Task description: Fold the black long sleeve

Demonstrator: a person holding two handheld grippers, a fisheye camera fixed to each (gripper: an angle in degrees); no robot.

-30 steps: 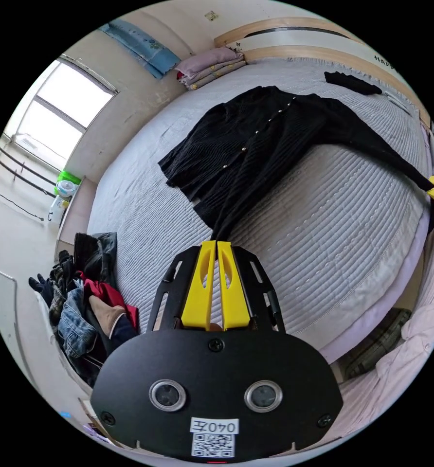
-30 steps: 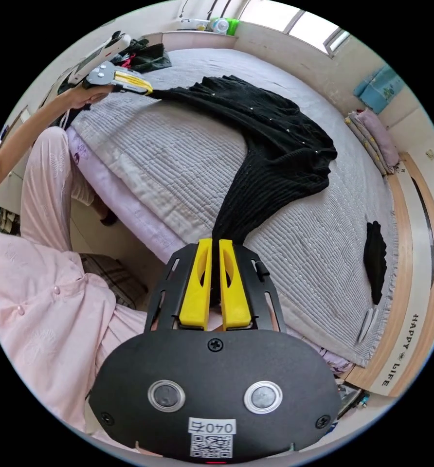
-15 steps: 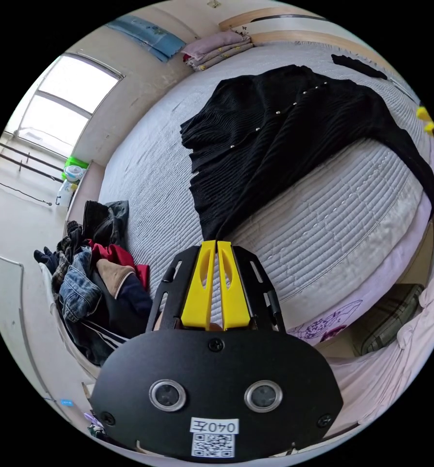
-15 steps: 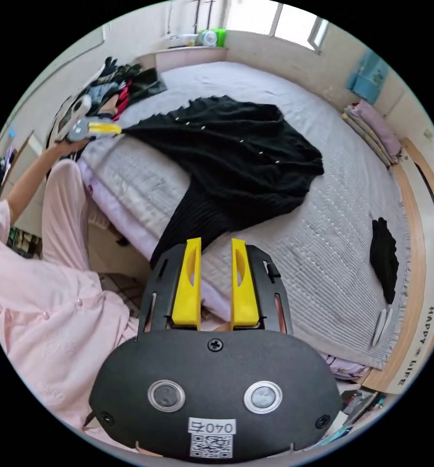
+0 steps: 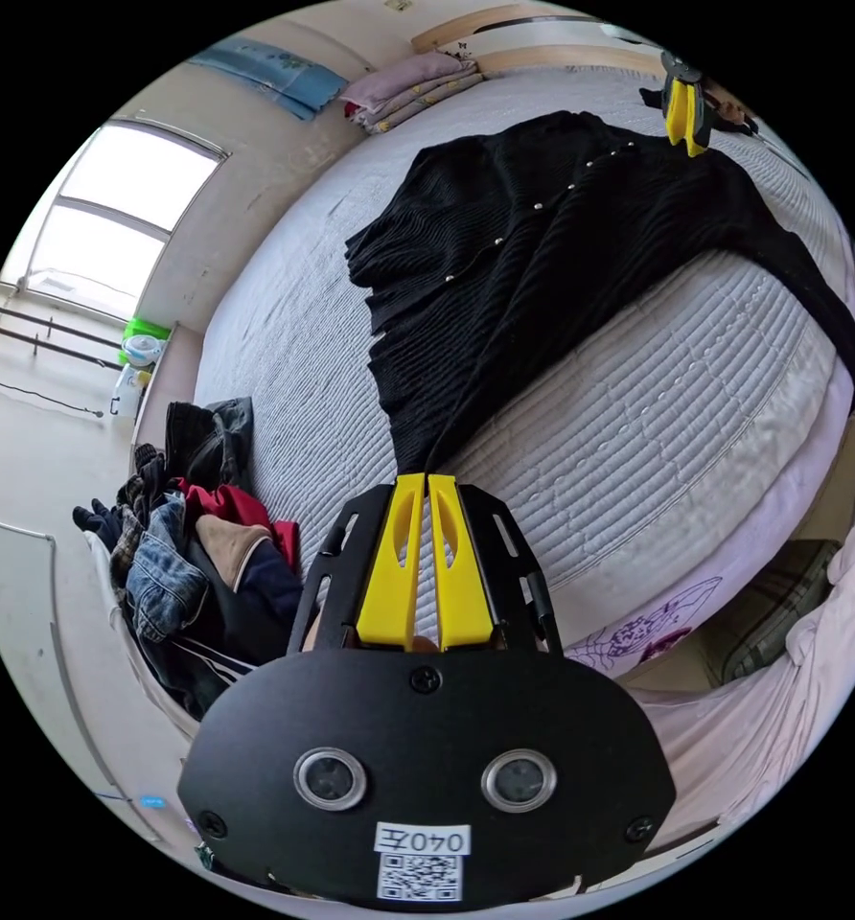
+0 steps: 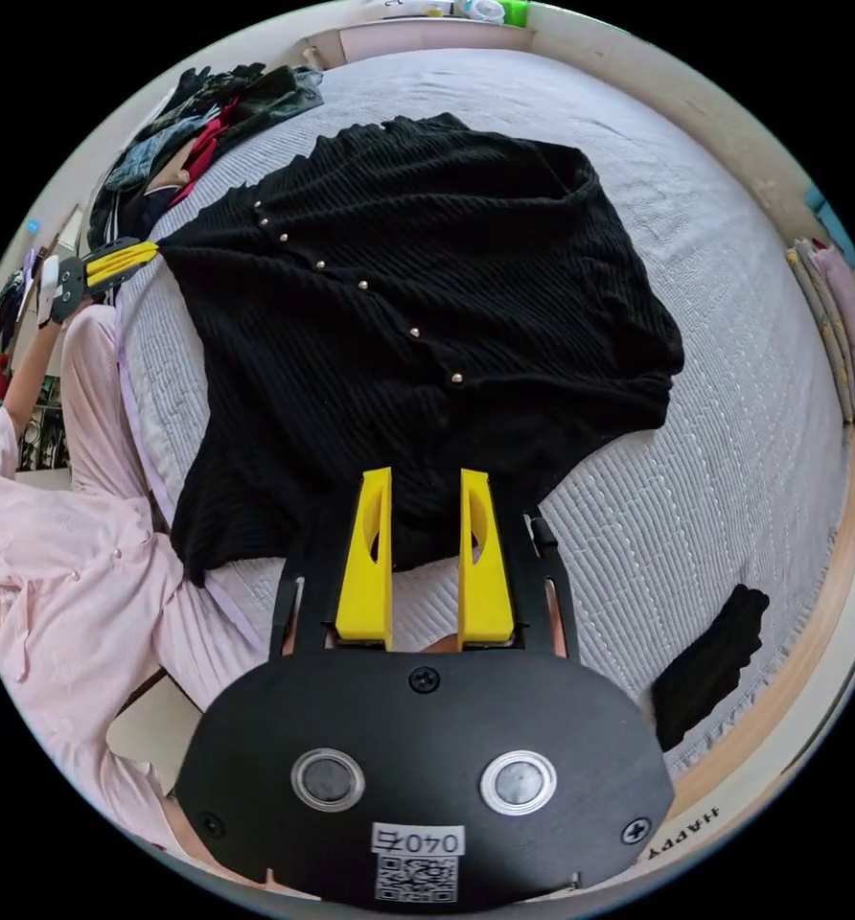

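Observation:
The black long sleeve [image 5: 543,249] lies spread on the grey quilted bed [image 5: 658,412], its row of small buttons facing up. My left gripper [image 5: 426,476] is shut on one corner of it near the bed's edge. One sleeve [image 5: 844,335] droops over the bed's side. In the right gripper view the black long sleeve [image 6: 427,307] spreads out under my right gripper [image 6: 426,476], which hovers open over its near edge with nothing between the jaws. The left gripper [image 6: 126,264] pinches the garment's far corner there. The right gripper [image 5: 681,115] shows at the garment's far side in the left gripper view.
A heap of mixed clothes [image 5: 188,565] sits beside the bed. Folded bedding [image 5: 408,81] is stacked at the wall. A small black item [image 6: 705,661] lies near the wooden headboard [image 6: 811,661]. A person in pink clothes [image 6: 73,575] stands at the bed's side.
My right gripper opened and let go of the sleeve, which dropped over the bed's side. That gripper then moved over the garment. The left gripper kept its hold.

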